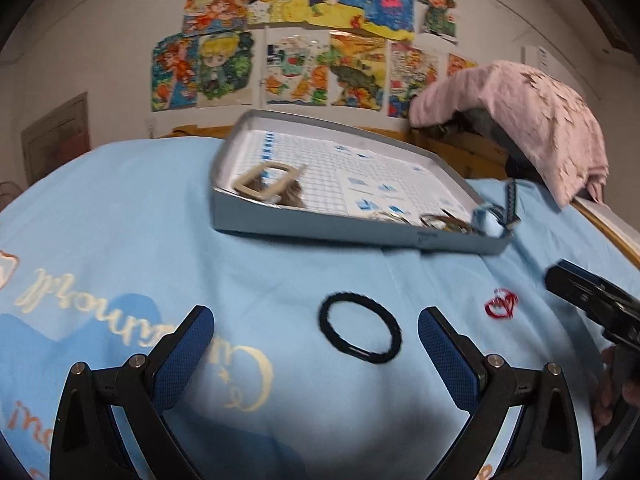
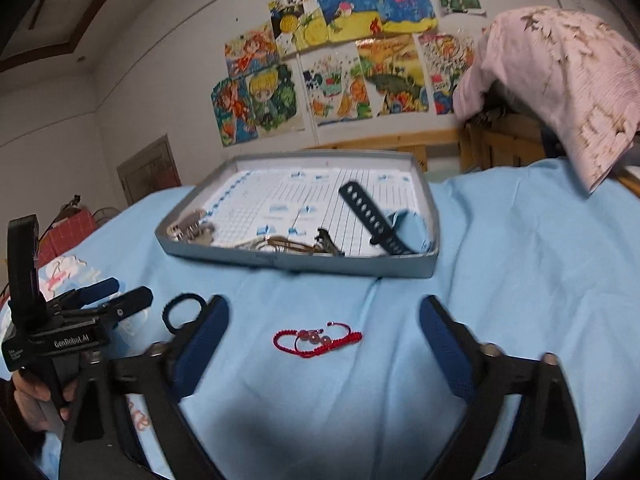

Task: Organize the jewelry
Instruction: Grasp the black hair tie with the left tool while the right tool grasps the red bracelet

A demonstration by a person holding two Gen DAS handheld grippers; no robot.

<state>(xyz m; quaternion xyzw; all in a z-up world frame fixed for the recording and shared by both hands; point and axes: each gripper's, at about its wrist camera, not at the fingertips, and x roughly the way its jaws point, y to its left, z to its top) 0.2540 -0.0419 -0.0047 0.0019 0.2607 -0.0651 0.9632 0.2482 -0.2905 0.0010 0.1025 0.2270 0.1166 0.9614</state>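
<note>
Two bracelets on blue sheet; drawings, possibly crayon, on wall.

Bed with light blue sheet, printed lettering at the near left corner. Lying directly on it: shallow grey tray toward the back, black hair tie and red beaded bracelet in front, apart from each other.
</note>
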